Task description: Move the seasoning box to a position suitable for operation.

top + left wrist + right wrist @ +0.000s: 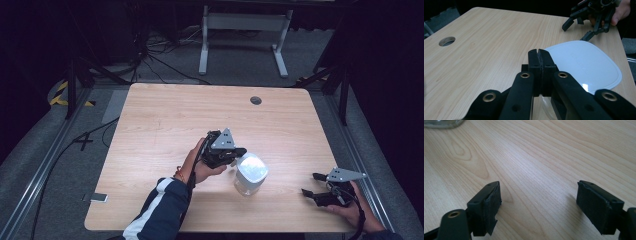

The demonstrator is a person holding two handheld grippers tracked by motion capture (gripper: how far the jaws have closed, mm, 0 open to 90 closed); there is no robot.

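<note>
A clear container with a white lid [250,172] stands on the wooden table [165,120], a little right of centre near the front. My left gripper [239,152] is shut at the lid's left edge. In the left gripper view its jaws [539,52] press together just above the near rim of the white lid [584,62], with nothing visible between them. My right gripper [311,184] rests at the table's front right, open and empty. In the right gripper view [539,200] its pads stand wide apart over bare wood, and the container's base [441,123] shows at the top left.
A round cable hole [255,100] sits in the far part of the tabletop. Beyond the table stands a white desk frame [245,30], with cables on the floor to the left. From the left gripper view the right gripper [575,32] lies past the lid.
</note>
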